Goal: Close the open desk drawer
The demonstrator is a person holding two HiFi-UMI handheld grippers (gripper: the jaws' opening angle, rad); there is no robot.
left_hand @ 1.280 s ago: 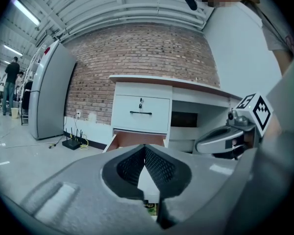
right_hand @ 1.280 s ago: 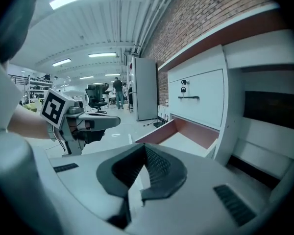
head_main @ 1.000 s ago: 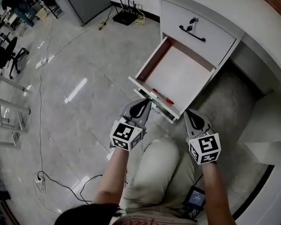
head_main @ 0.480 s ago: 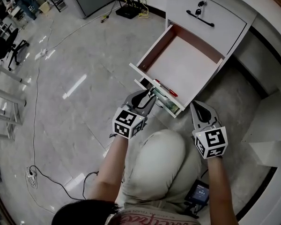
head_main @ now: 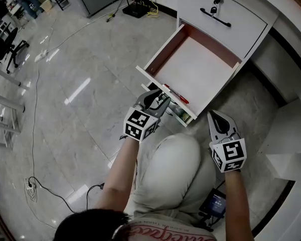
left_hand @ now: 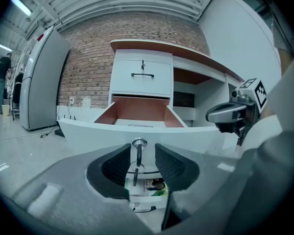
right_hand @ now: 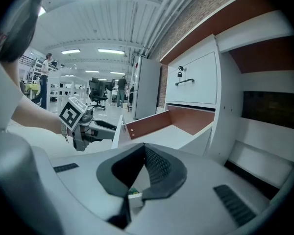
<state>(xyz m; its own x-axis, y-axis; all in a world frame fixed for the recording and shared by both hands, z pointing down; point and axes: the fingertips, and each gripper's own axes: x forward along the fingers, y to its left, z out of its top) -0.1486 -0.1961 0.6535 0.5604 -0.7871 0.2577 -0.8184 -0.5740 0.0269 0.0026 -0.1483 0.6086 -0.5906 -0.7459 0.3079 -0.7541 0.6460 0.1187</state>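
The white desk drawer (head_main: 195, 72) stands pulled out, with a red pen (head_main: 176, 95) lying inside near its front panel (left_hand: 103, 133). A key (left_hand: 138, 144) sits in the front panel's lock, and a tagged key bunch (left_hand: 146, 184) hangs below it. My left gripper (head_main: 158, 98) (left_hand: 139, 152) is at the panel. Its jaws have just been opening and stand either side of the key without pressing on it. My right gripper (head_main: 215, 116) (right_hand: 143, 147) hangs off the drawer's right front corner with its tips together and nothing held.
Above the open drawer is a closed drawer (head_main: 226, 19) with a black handle (left_hand: 142, 75) and its own key. The person's knee (head_main: 173, 159) is just behind the grippers. Cables (head_main: 50, 185) trail on the tiled floor at left, a router (head_main: 137, 9) sits by the wall, and the desk's knee recess (head_main: 251, 104) lies at right.
The left gripper's jaws were shut a second ago and now stand apart round the key in the drawer front. Both grippers sit a little lower against the drawer; the drawer has not moved.
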